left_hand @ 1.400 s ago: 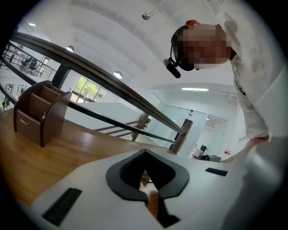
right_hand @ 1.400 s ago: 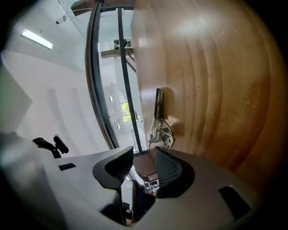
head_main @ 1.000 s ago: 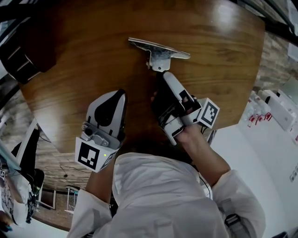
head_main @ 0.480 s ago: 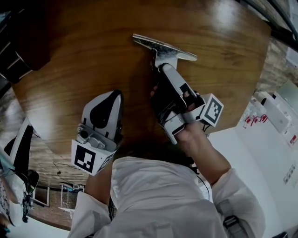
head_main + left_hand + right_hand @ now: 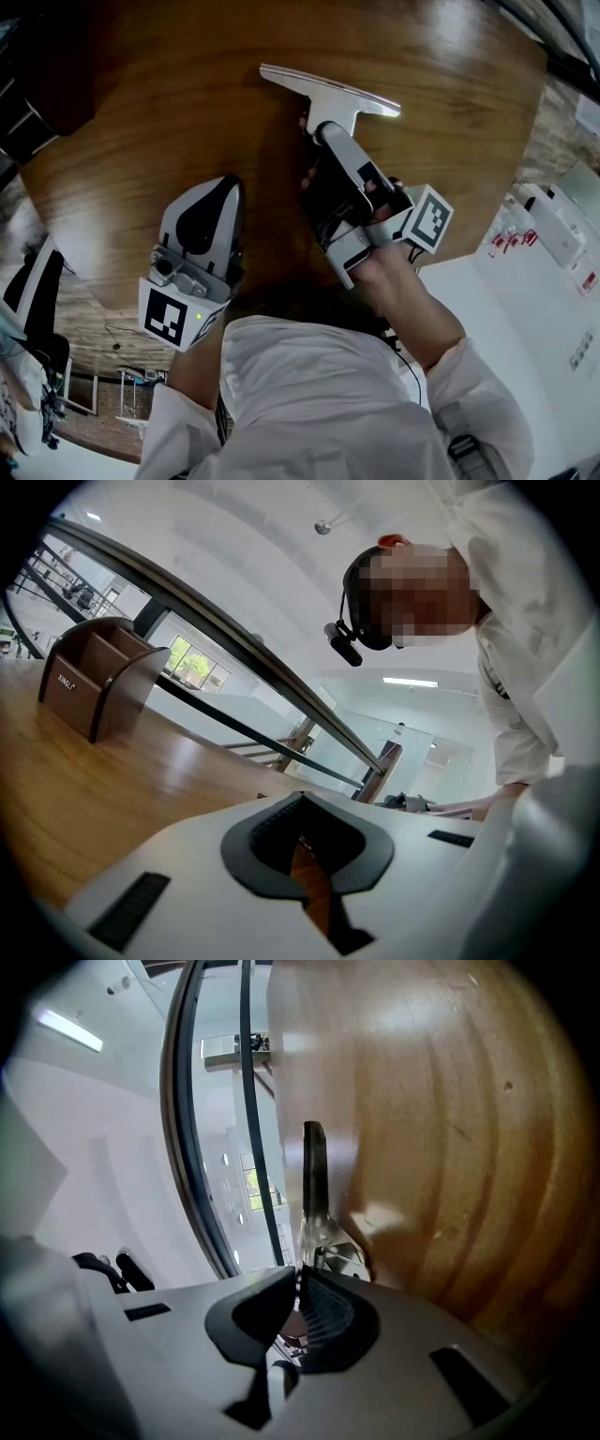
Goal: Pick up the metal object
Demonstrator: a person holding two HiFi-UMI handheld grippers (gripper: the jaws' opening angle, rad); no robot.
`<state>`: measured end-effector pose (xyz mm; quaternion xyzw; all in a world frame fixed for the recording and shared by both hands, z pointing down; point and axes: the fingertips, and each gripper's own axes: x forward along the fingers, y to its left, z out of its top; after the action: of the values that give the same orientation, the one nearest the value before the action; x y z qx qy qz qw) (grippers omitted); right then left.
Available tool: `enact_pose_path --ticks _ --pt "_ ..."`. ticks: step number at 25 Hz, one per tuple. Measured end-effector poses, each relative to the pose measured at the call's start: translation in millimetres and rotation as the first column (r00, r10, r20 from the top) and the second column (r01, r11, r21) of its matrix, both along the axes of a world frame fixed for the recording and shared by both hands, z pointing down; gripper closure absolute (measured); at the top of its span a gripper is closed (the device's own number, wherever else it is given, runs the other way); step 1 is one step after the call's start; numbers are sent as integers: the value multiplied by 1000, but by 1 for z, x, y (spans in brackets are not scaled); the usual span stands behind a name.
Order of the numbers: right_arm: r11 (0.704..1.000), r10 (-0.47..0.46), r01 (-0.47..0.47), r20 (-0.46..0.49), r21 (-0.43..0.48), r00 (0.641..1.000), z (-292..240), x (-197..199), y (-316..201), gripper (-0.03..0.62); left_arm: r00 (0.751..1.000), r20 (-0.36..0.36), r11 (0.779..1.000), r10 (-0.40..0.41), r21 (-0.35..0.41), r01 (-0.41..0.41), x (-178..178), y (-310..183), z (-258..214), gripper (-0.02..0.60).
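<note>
The metal object (image 5: 328, 91), a flat bar with a short stem, lies far across the round wooden table (image 5: 187, 103). My right gripper (image 5: 326, 131) reaches to its stem, and the jaws are closing with the stem between the pads. In the right gripper view the metal object (image 5: 314, 1185) stands just past my right gripper (image 5: 298, 1274), its base pinched between the dark pads. My left gripper (image 5: 223, 183) rests near the table's front edge, well left of the object. In its own view the left gripper (image 5: 300, 801) has its jaws together with nothing held.
A brown wooden desk holder (image 5: 94, 682) stands at the table's far left, seen as a dark shape (image 5: 42, 84) in the head view. A white counter (image 5: 553, 234) with small items lies off to the right. A glass railing (image 5: 234, 639) runs behind the table.
My right gripper has moved forward to the metal object and its jaws have closed round the stem. The left gripper has stayed where it was.
</note>
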<state>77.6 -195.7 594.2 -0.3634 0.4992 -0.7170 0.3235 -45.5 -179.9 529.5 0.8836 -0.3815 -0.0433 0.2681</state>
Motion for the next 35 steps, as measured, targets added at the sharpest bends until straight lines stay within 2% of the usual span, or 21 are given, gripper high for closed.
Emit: enact_pose_path --ticks 5,9,12,15,17,21,26,28,32,35 --pt "999 -24 25 -4 35 1000 -5 -1 3 566 1000 2 1000 -11 -7 11 1 1 2 569" --pt "990 -67 70 -30 125 997 -36 -4 22 566 999 23 999 -42 14 42 -5 24 -17 569" --pt "968 -105 124 -94 219 990 -60 -11 15 566 997 33 997 -66 41 64 -15 24 -31 569" --pt "930 -138 193 -191 313 972 -95 -8 12 566 995 43 993 -95 78 91 -18 27 -61 569" --pt "887 -149 241 -251 393 956 -129 -1 13 566 991 49 984 -122 134 114 -14 32 -91 569" --pt "777 -124 335 -391 534 912 -208 18 28 566 985 65 962 -162 233 143 0 49 -161 569" --pt "686 -27 421 -558 593 829 -281 41 52 566 979 117 955 -169 263 133 7 67 -229 569" --pt "630 31 472 -628 616 778 -307 46 59 566 974 135 948 -181 288 136 6 72 -254 569" --pt "501 181 586 -739 637 649 -351 52 71 566 965 156 926 -213 347 149 2 82 -296 569" --pt "431 295 655 -783 621 548 -380 53 86 566 962 165 919 -217 367 144 -1 92 -318 569"
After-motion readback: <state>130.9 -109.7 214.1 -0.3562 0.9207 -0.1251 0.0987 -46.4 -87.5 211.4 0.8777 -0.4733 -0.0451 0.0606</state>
